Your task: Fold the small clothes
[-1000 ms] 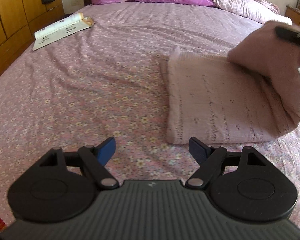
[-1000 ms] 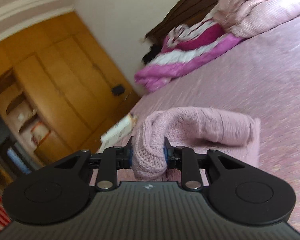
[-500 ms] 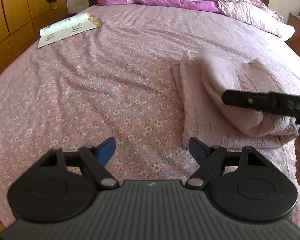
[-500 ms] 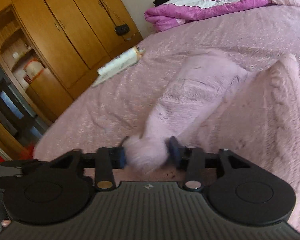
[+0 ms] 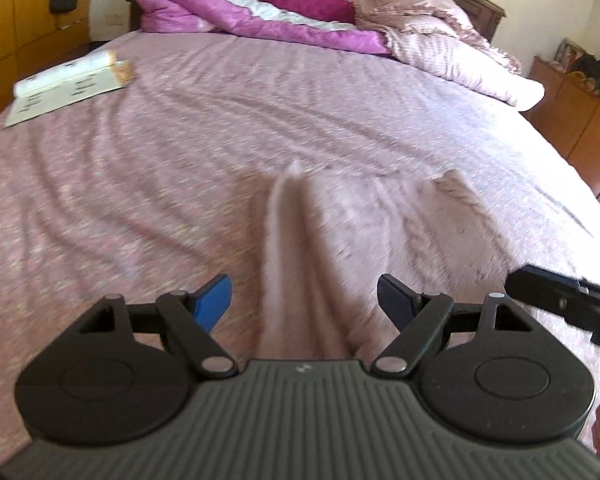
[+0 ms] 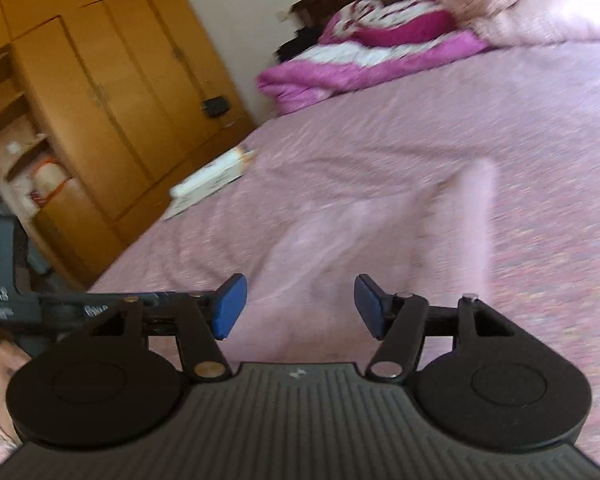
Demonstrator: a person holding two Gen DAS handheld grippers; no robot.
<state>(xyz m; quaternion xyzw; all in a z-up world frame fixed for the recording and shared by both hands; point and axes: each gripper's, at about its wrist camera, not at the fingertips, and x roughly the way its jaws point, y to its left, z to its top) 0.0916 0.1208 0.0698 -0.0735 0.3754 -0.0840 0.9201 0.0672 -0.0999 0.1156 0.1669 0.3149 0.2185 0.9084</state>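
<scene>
A pale pink knitted garment (image 5: 340, 232) lies partly folded on the bed, blurred by motion. My left gripper (image 5: 304, 300) is open, just above the garment's near edge, with a raised fold running between its blue pads. My right gripper (image 6: 298, 304) is open and empty over the same garment (image 6: 380, 232). The right gripper's black body (image 5: 568, 304) shows at the right edge of the left wrist view. The left gripper's body (image 6: 60, 304) shows at the left of the right wrist view.
The bed has a pink flowered sheet (image 5: 180, 160). An open book (image 5: 68, 84) lies at its far left. A magenta and white quilt (image 5: 268, 12) and a pink blanket (image 5: 452, 48) are heaped at the head. Wooden wardrobes (image 6: 80, 100) stand left of the bed.
My right gripper has opened and let go of the garment's sleeve, which now lies on the folded garment. My left gripper has moved right, over the garment's near edge.
</scene>
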